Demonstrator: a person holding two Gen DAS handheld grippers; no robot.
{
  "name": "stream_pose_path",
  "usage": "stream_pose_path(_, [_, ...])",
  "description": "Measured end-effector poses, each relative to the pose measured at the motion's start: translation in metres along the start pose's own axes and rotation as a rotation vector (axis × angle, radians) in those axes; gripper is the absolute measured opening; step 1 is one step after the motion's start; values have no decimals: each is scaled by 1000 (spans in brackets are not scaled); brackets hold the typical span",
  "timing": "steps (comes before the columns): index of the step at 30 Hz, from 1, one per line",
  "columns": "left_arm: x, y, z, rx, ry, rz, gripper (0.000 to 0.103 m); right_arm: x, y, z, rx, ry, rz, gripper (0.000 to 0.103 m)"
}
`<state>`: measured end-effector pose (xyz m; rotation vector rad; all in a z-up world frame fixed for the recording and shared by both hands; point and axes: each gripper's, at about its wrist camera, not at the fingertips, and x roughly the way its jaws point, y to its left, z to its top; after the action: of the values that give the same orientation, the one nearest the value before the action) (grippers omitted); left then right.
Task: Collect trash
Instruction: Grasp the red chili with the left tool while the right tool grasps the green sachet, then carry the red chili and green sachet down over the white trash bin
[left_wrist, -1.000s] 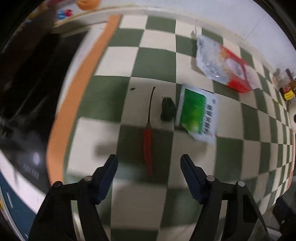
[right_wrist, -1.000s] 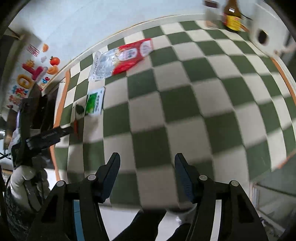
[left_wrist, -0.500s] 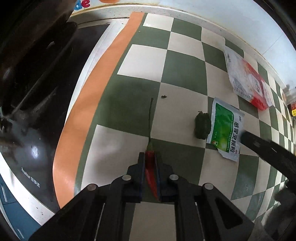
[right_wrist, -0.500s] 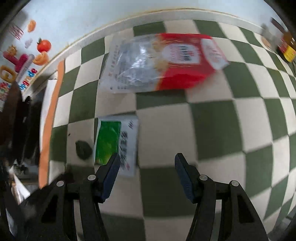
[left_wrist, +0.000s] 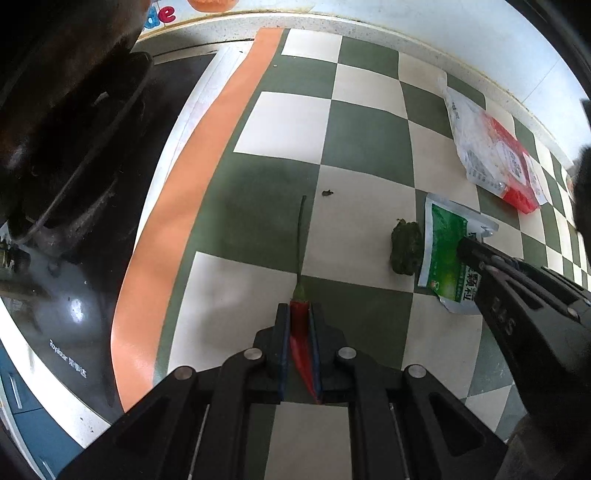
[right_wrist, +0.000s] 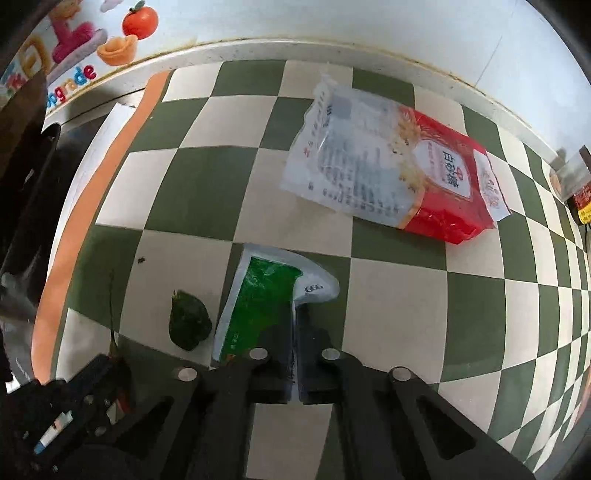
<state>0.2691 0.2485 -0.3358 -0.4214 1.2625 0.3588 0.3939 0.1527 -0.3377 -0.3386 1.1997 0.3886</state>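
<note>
My left gripper is shut on a red chili pepper whose long green stem points away over the checkered floor. My right gripper is shut on the edge of a green and white packet, which also shows in the left wrist view. A dark green crumpled lump lies just left of the packet. A large red and clear plastic bag lies farther back near the wall.
A black appliance with an orange floor strip beside it fills the left. A white baseboard runs along the back wall. A small dark speck lies on a tile. Bottles stand at the far right.
My left gripper closed on the chili pepper a second ago and still holds it. My right gripper moved in over the green packet and has now shut on its edge.
</note>
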Motion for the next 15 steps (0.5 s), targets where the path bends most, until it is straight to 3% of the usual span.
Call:
stream_pose_path(8, [-34,-18,-17,38,-69,45,7,-35,-34,-26,76,-109,67,1])
stream_pose_path(15, [-80,-38,-26,95,-151,2,7,-113,-90,-61,166,-207,143,1])
